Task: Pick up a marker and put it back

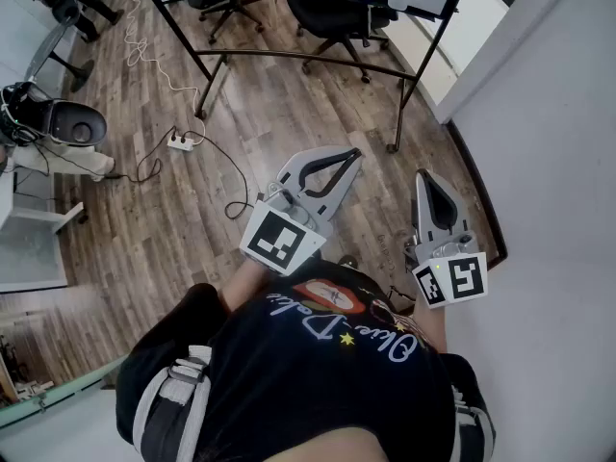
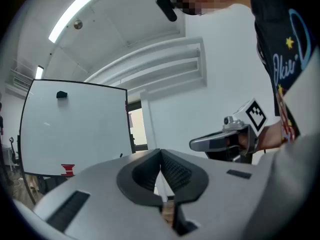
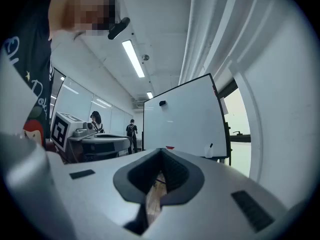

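— How were the tongs, left first?
— The left gripper (image 2: 161, 155) was clenched with nothing between its jaws. The right gripper (image 3: 161, 154) was clenched and empty too.
— And the marker?
— What looked like a dark marker (image 3: 211, 145) stood in a small white holder (image 3: 209, 152) at the whiteboard's (image 3: 182, 119) lower right edge, well apart from both grippers.

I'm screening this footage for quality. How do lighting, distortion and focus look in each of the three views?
Head view: evenly lit and sharp, though the floor planks curve toward the edges. Left gripper view: heavy fisheye with dark corners, the ceiling light is blown out and the whiteboard edges bow. Right gripper view: same fisheye and dark corners, and the window is washed out.
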